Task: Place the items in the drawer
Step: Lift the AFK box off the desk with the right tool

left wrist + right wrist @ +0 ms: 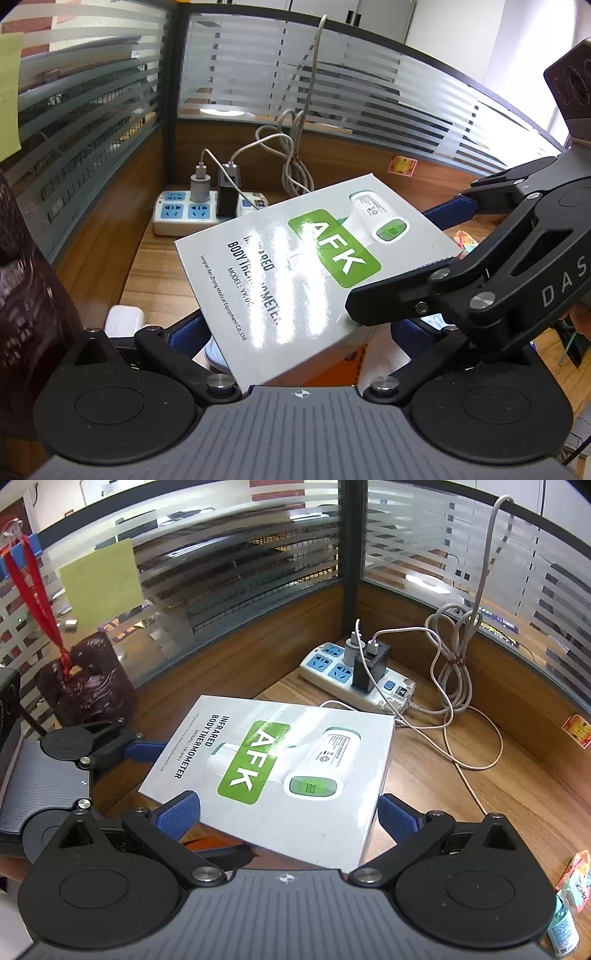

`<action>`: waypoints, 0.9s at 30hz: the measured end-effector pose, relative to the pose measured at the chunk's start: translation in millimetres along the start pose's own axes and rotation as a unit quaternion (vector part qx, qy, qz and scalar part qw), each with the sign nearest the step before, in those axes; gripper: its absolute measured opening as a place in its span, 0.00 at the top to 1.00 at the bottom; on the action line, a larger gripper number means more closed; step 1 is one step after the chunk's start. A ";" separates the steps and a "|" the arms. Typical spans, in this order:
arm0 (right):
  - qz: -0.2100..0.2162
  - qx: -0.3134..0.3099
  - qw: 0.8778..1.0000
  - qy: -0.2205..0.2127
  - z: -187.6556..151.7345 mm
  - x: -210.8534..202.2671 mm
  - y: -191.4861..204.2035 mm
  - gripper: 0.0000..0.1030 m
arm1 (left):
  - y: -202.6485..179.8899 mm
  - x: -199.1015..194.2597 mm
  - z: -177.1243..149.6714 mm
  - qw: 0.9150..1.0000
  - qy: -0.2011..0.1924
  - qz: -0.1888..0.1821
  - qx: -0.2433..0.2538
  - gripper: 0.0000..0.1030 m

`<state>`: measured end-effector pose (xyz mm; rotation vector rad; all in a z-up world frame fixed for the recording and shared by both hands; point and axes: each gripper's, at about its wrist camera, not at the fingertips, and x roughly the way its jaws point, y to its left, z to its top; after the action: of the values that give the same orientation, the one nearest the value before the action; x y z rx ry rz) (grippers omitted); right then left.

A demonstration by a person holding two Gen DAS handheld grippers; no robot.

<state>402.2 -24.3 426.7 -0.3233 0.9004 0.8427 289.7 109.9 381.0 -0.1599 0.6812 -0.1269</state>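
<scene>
Right jaws: the right gripper (288, 812) stands spread wide, one blue pad at each side of the white thermometer box (280, 771); whether the pads (179, 814) press the box or only flank it cannot be told from here.
Left jaws: the left gripper (295, 332) reaches in from the other side with its blue pads (192, 334) spread either side of the same box (295, 266); the box fills the gap, and actual contact cannot be made out.
Right gripper pose: seen from the left wrist view, its black linkage (480, 273) comes in from the right, one finger lying over the box's near right corner.
Left gripper pose: in the right wrist view its body (55, 775) sits at the left, one blue finger pointing at the box's left edge.
Box: tilted, its far corner raised above the wooden counter (461, 794), printed face up.
Behind the box: a white power strip (354, 675) with chargers plugged in and a looped white cable (454, 657), near the corner of the glass partition (240, 572).
Left of the box: a dark carved ornament (88, 683) with a red ribbon.
Far right edge: small colourful packets (576, 882) on the counter, well apart from the box.
</scene>
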 end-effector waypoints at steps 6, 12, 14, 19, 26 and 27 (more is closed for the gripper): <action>0.006 0.006 1.000 0.000 -17.6 -13.2 6.6 0.00 | -12.1 -13.8 -8.5 1.000 -0.003 0.004 0.022 0.00; 0.005 0.013 1.000 -0.001 -41.6 -34.6 20.5 0.00 | -28.5 -34.0 -23.7 0.999 -0.003 0.004 0.041 0.00; 0.004 0.016 1.000 -0.004 -51.1 -43.9 27.2 0.00 | -34.6 -43.6 -29.6 0.999 -0.004 0.002 0.045 0.00; 0.003 0.024 1.000 -0.008 -77.3 -68.2 47.2 0.00 | -51.0 -70.6 -48.7 0.999 -0.007 -0.006 0.053 0.00; 0.009 0.047 0.999 -0.016 -123.4 -95.7 78.3 0.00 | -73.8 -103.0 -84.7 0.998 -0.011 -0.017 0.066 0.00; 0.010 0.052 0.998 -0.016 -130.7 -97.8 81.6 0.00 | -76.3 -106.4 -90.7 0.997 -0.011 -0.018 0.068 0.00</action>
<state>234.5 -96.0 433.0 -0.2106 0.9155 0.8151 145.3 43.5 391.4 -0.0435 0.6457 -0.2057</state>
